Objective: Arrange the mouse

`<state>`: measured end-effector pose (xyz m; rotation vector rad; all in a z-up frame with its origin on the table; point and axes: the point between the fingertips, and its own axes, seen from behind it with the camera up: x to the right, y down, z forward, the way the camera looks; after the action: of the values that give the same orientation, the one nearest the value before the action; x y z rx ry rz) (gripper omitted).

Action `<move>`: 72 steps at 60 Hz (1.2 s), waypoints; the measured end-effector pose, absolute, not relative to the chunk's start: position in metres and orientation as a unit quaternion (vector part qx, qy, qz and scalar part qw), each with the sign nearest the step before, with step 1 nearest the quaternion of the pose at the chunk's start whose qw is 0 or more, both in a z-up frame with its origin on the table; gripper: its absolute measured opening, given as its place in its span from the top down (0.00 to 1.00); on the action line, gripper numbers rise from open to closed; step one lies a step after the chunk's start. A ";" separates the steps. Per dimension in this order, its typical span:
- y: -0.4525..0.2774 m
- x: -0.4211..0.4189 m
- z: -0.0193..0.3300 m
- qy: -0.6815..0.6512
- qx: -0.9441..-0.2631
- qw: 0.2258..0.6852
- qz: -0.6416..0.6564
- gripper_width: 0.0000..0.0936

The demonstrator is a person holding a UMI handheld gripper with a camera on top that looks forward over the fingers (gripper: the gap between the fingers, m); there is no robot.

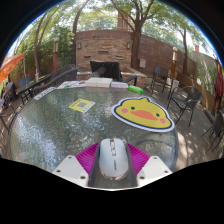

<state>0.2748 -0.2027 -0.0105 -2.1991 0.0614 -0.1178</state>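
Note:
A light grey computer mouse (112,158) sits between my two fingers, its nose pointing away from me. My gripper (112,163) holds it with the magenta pads (88,156) against both of its sides, a little above the glass table (60,125). A yellow duck-shaped mouse pad (142,112) lies flat on the table beyond the fingers, a little to the right.
A yellow card (82,104) lies on the table left of the duck pad. White papers (85,84) and a green item (135,90) lie at the far side. Metal chairs (182,100) ring the table. A brick wall (105,45) stands behind.

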 end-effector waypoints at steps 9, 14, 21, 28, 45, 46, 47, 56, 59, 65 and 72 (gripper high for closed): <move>-0.201 0.275 -0.010 -0.003 -0.890 0.454 -0.041 0.60; -0.201 0.272 -0.004 -0.017 -0.890 0.454 -0.045 0.63; -0.178 0.258 0.059 -0.041 -0.860 0.508 -0.032 0.63; -0.127 0.270 0.151 -0.028 -0.813 0.581 -0.021 0.63; -0.010 0.394 0.109 0.045 -0.835 0.546 -0.051 0.63; -0.008 0.399 0.097 0.047 -0.842 0.535 -0.053 0.63; -0.007 0.405 0.080 0.050 -0.847 0.527 -0.055 0.63; -0.012 0.424 0.008 0.075 -0.876 0.473 -0.054 0.62; -0.013 0.426 0.000 0.086 -0.879 0.467 -0.047 0.54; -0.014 0.429 0.001 0.093 -0.877 0.469 -0.048 0.35; -0.032 0.428 0.033 0.087 -0.868 0.483 -0.070 0.10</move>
<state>0.4277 -0.0320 0.0326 -2.1149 0.2127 -0.1715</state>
